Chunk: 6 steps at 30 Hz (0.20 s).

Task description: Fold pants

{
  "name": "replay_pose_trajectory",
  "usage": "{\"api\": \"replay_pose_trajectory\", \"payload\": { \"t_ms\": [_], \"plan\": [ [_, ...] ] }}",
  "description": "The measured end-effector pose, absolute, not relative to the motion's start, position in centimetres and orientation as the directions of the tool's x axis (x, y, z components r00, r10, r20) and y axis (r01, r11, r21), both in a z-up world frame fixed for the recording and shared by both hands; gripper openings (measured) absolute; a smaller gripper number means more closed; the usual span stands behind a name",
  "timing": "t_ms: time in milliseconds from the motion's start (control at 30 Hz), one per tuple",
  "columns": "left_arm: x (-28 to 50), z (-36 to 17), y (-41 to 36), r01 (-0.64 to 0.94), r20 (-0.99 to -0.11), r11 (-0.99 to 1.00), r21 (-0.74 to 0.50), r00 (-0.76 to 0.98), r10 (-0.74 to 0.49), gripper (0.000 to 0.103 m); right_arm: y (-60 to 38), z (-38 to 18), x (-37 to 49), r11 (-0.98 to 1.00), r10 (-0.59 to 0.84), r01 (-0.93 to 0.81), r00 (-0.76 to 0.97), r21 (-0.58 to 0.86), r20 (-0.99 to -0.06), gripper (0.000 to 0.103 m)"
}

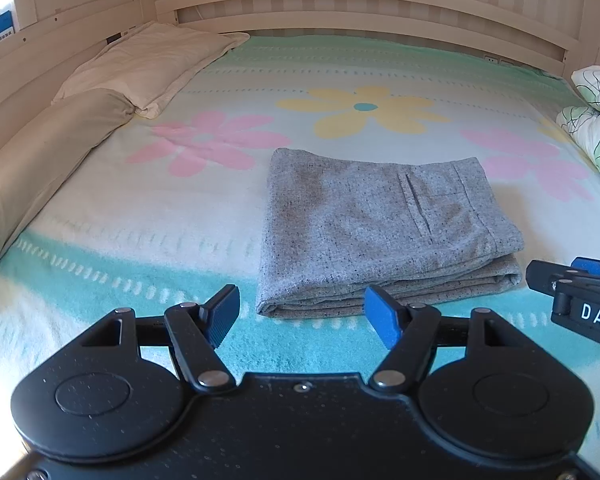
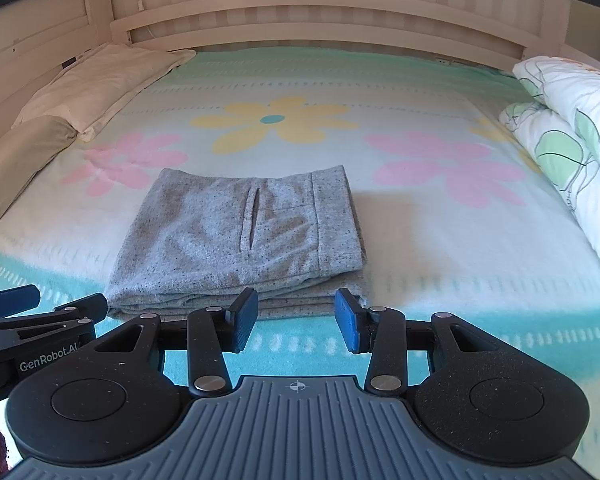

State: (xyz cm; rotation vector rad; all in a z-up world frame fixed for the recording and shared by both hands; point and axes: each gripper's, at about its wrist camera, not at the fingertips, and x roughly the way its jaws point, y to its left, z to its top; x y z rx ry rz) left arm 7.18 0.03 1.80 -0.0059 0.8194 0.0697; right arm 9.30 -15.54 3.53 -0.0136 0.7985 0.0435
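Left wrist view: grey pants (image 1: 384, 232) lie folded into a compact stacked rectangle on the bed's flowered blanket (image 1: 220, 80), toward its near edge, pocket slit up, layered fold edges facing the near side. Stack looks square and settled, so I'd judge the folding done or all but done. Left gripper (image 1: 302, 316) hangs just short of the stack's near-left corner, jaws spread wide, nothing between the blue pads (image 1: 380, 322), no contact with the cloth. Tilted down toward the bed, it reads as standing clear rather than lining up for a grab. Right gripper's tip pokes in at the right edge, just beside the stack's near-right corner. Two pillows (image 1: 148, 64) sit along the far left, a rolled quilt (image 1: 596, 128) on the right, both well apart from the pants. That leaves the middle free as the working area.

Right wrist view: same stack (image 2: 240, 236) sits left of centre. Right gripper (image 2: 296, 320) is at its near-right corner, jaws partly open and empty, pads (image 2: 348, 320) close to the bottom layer. Touching or not, I can't tell. Left gripper's side shows at the near left, also apart from the cloth. Headboard rails (image 2: 320, 20) close off the far end.
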Motion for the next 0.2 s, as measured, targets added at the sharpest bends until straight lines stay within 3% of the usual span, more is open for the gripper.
{"api": "replay_pose_trajectory", "payload": {
  "t_ms": [200],
  "plan": [
    [7.2, 1.75, -0.17, -0.075, -0.727, 0.997, 0.027, 0.683, 0.072, 0.072, -15.47, 3.43, 9.3, 0.999, 0.036, -0.048, 0.695, 0.003, -0.718, 0.041]
  ]
}}
